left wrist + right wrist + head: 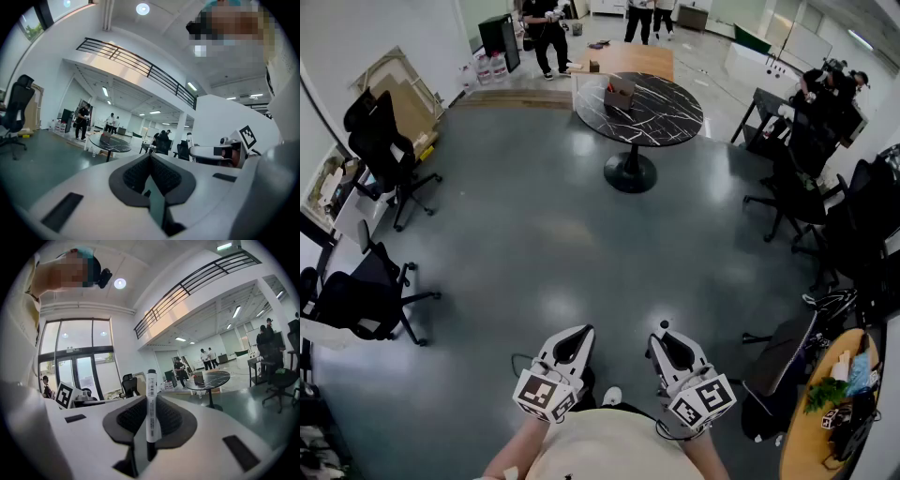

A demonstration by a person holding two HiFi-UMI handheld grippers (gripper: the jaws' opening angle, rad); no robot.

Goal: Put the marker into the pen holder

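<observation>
My right gripper (150, 404) is shut on a white marker (151, 420) with a black cap. The marker stands upright between the pads, and its cap sticks out past the fingertips. My left gripper (150, 158) is shut with nothing between its pads. In the head view both grippers are held close to the person's body, the left gripper (575, 339) beside the right gripper (667, 337), above the grey floor. Far ahead stands a round black marble table (661, 120) with a small brown box (620, 92) on it. I cannot make out a pen holder.
Black office chairs stand at the left (386, 150) and lower left (358, 298), with more chairs at the right (797, 192). A wooden table (818, 412) with clutter is at the lower right. People stand beyond the marble table near a wooden desk (630, 59).
</observation>
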